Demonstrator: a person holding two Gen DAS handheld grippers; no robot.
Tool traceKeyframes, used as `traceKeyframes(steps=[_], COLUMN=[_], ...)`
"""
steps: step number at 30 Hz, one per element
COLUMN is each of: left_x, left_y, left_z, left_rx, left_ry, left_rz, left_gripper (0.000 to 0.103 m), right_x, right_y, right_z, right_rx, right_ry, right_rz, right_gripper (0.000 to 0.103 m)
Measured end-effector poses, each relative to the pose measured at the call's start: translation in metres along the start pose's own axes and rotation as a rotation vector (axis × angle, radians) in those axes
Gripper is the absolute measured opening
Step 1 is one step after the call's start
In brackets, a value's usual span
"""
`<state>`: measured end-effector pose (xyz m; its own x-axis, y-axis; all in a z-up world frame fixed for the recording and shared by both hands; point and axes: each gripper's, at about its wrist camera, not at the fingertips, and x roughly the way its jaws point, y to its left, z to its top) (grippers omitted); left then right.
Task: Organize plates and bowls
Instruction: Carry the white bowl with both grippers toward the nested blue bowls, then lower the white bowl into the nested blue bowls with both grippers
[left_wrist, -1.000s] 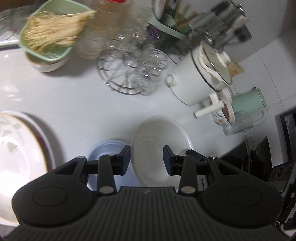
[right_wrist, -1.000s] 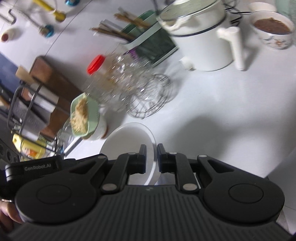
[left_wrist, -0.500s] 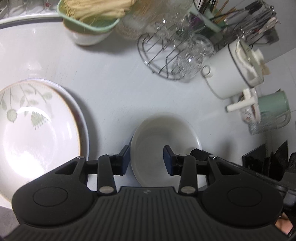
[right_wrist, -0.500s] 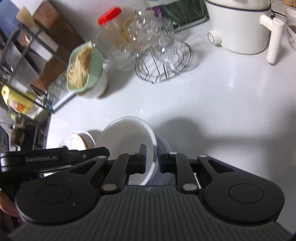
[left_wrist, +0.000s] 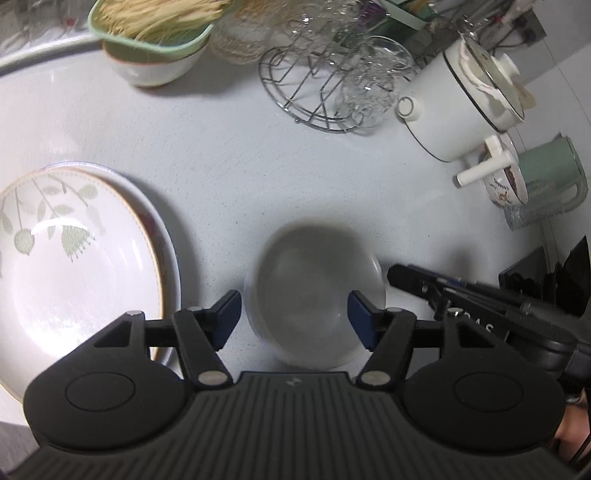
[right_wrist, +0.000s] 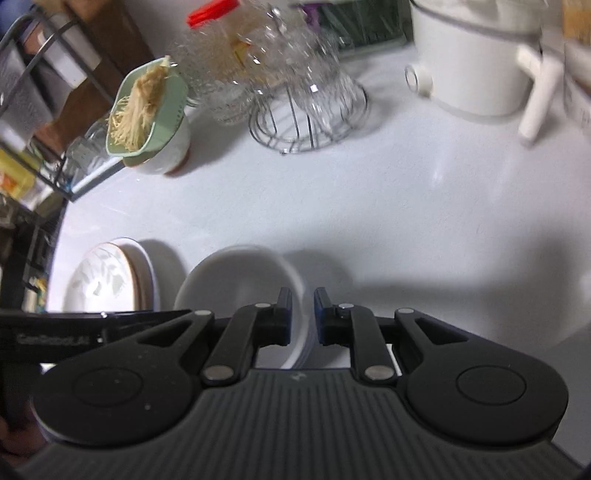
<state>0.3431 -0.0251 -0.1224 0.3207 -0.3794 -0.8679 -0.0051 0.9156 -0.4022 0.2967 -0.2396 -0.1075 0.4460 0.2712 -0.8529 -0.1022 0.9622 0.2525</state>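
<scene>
Between my left jaws sits the white bowl (left_wrist: 314, 295), blurred, low on the grey counter (left_wrist: 240, 177). Left gripper (left_wrist: 295, 314) is spread wide, blue pads on either side of the bowl and clear of its rim, gripping nothing. Left of those jaws, a leaf-print plate (left_wrist: 66, 266) lies stacked on a larger white plate (left_wrist: 168, 236), just beside the left finger (left_wrist: 225, 314).

Right gripper (right_wrist: 302, 317) is nearly closed, narrow gap, with the same white bowl's (right_wrist: 236, 280) rim passing through that gap; can't tell if the pads actually press on it. Under the rim there looks to be a second edge, maybe another dish, too blurred to say. Left of my right jaws the leaf-print plate stack (right_wrist: 107, 284) shows again, near the bowl but apart from it.

Ahead of both jaws: a wire rack (left_wrist: 314, 92) with glassware, a green basket of noodles (left_wrist: 155, 26) sitting on a white bowl, a white pot (left_wrist: 465, 107) with a lid and side handle, and a green kettle (left_wrist: 550, 170) off to the right. My right tool's black body (left_wrist: 480, 306) shows just right of the left jaws.
</scene>
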Motion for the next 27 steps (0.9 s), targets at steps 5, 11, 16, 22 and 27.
traceKeyframes(steps=[5, 11, 16, 22, 27], left_x=[0.006, 0.022, 0.034, 0.044, 0.054], left_y=[0.005, 0.014, 0.015, 0.009, 0.005], left_z=[0.001, -0.002, -0.004, -0.009, -0.011], left_rx=[-0.003, -0.015, -0.011, 0.017, 0.021], left_ry=[0.005, 0.02, 0.034, 0.032, 0.02], left_rz=[0.017, 0.032, 0.031, 0.041, 0.081], left_gripper=[0.069, 0.069, 0.068, 0.068, 0.064], right_x=[0.006, 0.019, 0.028, 0.036, 0.045], right_y=[-0.004, -0.01, -0.014, -0.016, -0.02], right_z=[0.003, 0.0, -0.005, -0.009, -0.016], right_rx=[0.005, 0.042, 0.069, 0.078, 0.106], right_ry=[0.029, 0.068, 0.1, 0.117, 0.156], right_rz=[0.018, 0.035, 0.028, 0.028, 0.039], right_gripper=[0.024, 0.046, 0.046, 0.046, 0.046])
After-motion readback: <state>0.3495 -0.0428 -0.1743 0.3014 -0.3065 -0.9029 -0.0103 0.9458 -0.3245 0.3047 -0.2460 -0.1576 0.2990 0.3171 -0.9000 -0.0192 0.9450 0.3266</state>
